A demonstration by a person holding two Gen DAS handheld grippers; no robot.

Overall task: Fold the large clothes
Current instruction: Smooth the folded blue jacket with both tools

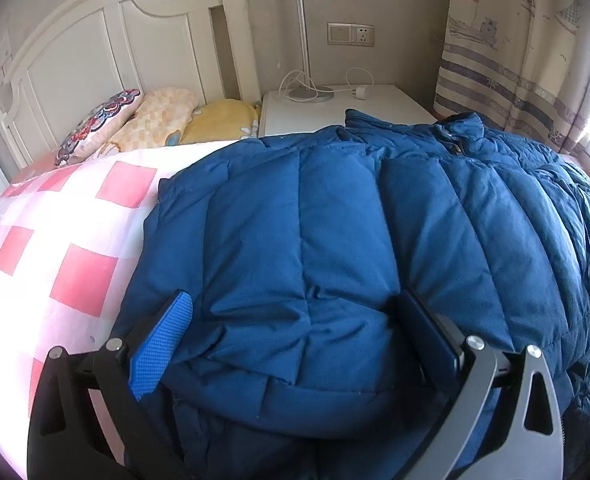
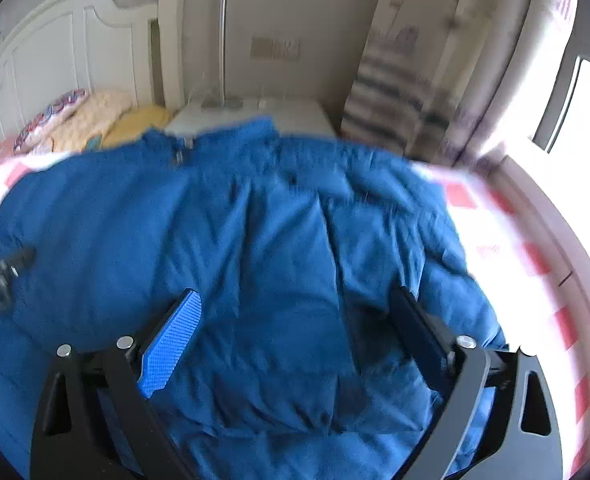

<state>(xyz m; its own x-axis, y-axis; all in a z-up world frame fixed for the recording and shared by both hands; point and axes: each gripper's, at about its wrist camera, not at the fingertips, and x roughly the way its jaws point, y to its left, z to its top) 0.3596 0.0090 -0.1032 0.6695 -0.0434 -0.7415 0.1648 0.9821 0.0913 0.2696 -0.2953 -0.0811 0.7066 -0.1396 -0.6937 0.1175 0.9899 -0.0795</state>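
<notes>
Left tool [image 1: 295, 320] gapes over blue jacket [image 1: 335, 220] near its left edge.

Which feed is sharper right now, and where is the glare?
Left wrist view is sharp: jacket seams and wall socket read clearly, with glare washing the bedsheet at left. Right wrist view is motion-blurred, and the window blows out the right side.

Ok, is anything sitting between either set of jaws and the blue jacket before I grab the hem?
Nothing visible. The left gripper and right gripper both have their jaws spread wide right over the blue puffer jacket, with only jacket fabric between them. The pillows lie at the headboard, clear of the jacket.
</notes>
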